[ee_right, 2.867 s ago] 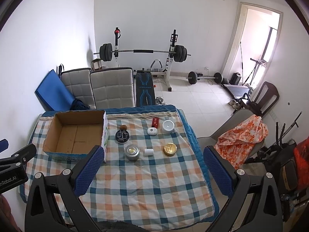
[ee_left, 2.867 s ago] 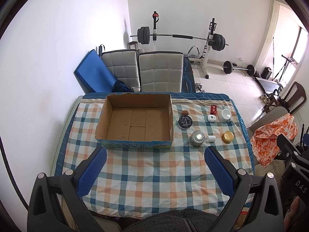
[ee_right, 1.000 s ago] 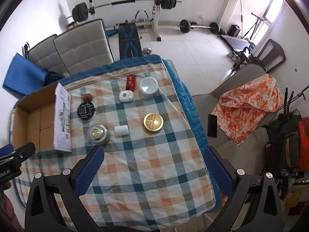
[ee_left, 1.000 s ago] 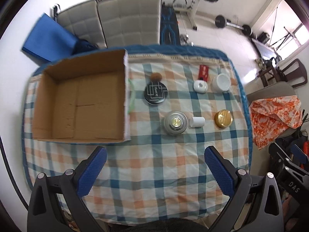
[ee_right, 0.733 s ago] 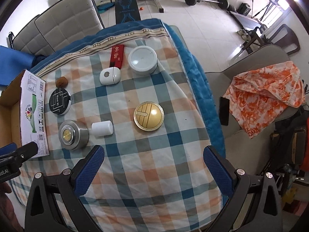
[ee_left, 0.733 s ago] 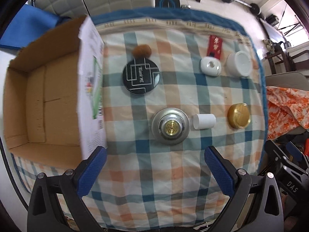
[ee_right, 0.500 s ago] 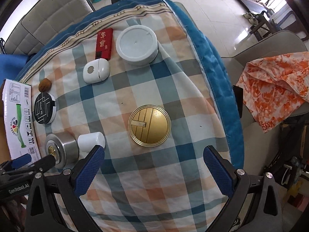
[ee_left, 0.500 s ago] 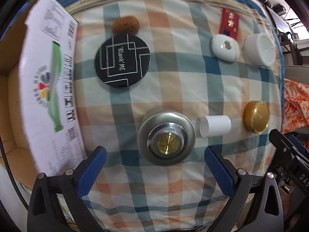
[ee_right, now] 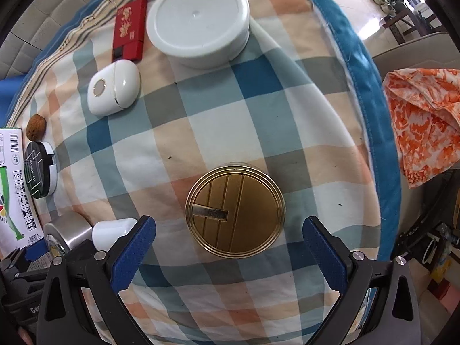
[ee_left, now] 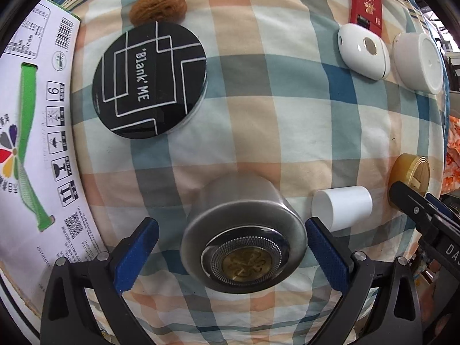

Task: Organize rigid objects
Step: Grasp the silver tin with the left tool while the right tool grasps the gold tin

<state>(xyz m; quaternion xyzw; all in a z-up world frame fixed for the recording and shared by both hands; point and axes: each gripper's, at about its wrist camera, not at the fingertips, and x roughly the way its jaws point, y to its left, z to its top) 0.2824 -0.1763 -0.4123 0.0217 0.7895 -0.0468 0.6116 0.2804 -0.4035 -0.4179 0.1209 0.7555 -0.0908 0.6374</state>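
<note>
My left gripper (ee_left: 230, 251) is open, its blue pads on either side of a silver metal tin (ee_left: 243, 234) with a brass-centred lid, not touching it. My right gripper (ee_right: 230, 247) is open around a round gold tin (ee_right: 235, 211). A small white cylinder (ee_left: 342, 207) lies between the two tins. Further back sit a black round "Blank ME" tin (ee_left: 151, 79), a walnut (ee_left: 158, 5), a white oval case (ee_right: 113, 90), a red packet (ee_right: 129, 28) and a white round jar (ee_right: 198, 18). The cardboard box's printed side (ee_left: 34, 132) is on the left.
Everything lies on a checked cloth (ee_right: 207, 120) over a table with a blue edge (ee_right: 371, 109). An orange patterned fabric (ee_right: 425, 123) lies off the table at right. The right gripper's black body (ee_left: 425, 221) shows at the left view's right edge.
Both grippers have come down close to the table. The left one now straddles the silver tin and the right one straddles the gold tin. Both stay open.
</note>
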